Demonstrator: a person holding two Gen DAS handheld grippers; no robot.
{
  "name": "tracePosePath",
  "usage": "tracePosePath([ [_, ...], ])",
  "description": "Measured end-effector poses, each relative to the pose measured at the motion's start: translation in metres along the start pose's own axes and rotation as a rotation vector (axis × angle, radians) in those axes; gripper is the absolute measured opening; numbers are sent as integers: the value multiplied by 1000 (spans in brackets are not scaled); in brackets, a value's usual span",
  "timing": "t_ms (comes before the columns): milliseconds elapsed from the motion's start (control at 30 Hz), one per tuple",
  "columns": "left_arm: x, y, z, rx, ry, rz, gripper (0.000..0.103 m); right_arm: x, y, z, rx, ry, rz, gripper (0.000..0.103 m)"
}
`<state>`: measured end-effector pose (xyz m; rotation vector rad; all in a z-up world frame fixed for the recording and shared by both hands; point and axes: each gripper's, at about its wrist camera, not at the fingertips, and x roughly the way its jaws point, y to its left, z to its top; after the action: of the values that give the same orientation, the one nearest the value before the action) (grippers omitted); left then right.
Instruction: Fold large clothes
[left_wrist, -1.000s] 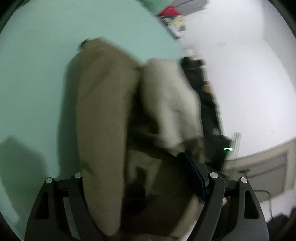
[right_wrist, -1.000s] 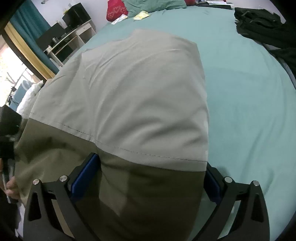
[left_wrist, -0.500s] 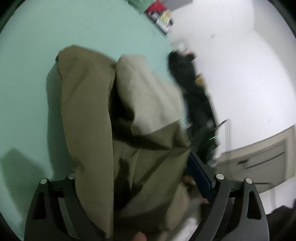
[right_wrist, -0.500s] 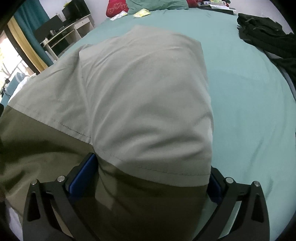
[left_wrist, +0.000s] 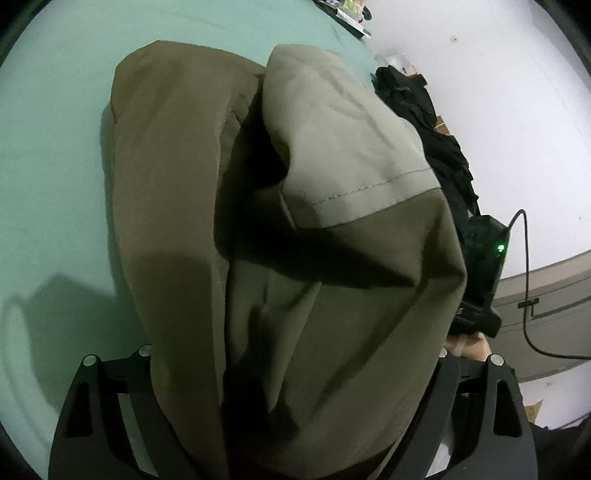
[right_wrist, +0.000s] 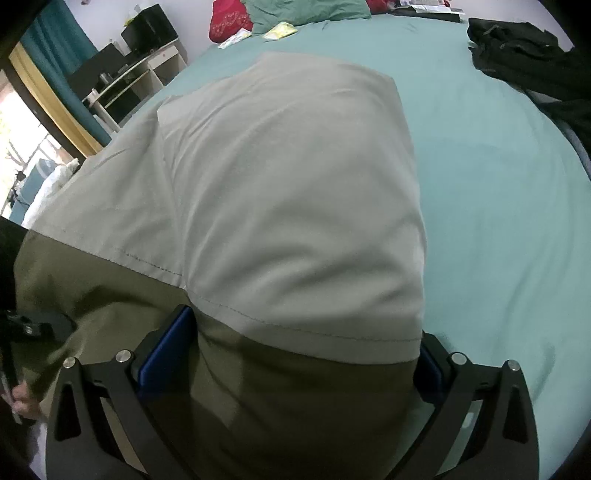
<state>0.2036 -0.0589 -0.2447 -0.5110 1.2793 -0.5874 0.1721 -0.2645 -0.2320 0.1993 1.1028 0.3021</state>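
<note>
A large two-tone garment, olive green (left_wrist: 332, 314) with a light grey panel (right_wrist: 295, 203), hangs from both grippers above a teal bed (right_wrist: 498, 184). In the left wrist view the olive cloth drapes in folds over my left gripper (left_wrist: 295, 424) and hides its fingertips. In the right wrist view the cloth fills the gap between the blue pads (right_wrist: 166, 343) of my right gripper (right_wrist: 295, 369), which grips the olive band below the grey panel. The jaws of both stand wide with bunched cloth between them.
Dark clothes (right_wrist: 524, 55) lie at the bed's far right; they also show in the left wrist view (left_wrist: 424, 110). A red cushion (right_wrist: 229, 18) and green pillow (right_wrist: 306, 9) sit at the head. A shelf unit (right_wrist: 129, 74) stands left. A white wall (left_wrist: 517, 110) is beyond.
The left gripper has swung so the garment hangs more centred and closer to its camera. The right view has shifted slightly, with the grey panel rising and spreading over the bed.
</note>
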Motion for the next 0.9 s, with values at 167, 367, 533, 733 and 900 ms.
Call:
tracePosePath([
  [167,-2,9,2,-1,-21,10,90,-6,-8,-4,14,-4,38,102],
  [367,7,1,0,76,-55,61,90,-6,-19,-7,46,-2,82,102],
  [533,7,-4,2,117,-76,85,85,-10,-20,-11,55,-12,90,94],
  [733,1,-17,-4,190,-116,109,43,-27,-15,-16,50,-71,73,67],
  [900,-16,-26,-9,206,-154,110,27,-50,-7,-19,18,-130,136,41],
])
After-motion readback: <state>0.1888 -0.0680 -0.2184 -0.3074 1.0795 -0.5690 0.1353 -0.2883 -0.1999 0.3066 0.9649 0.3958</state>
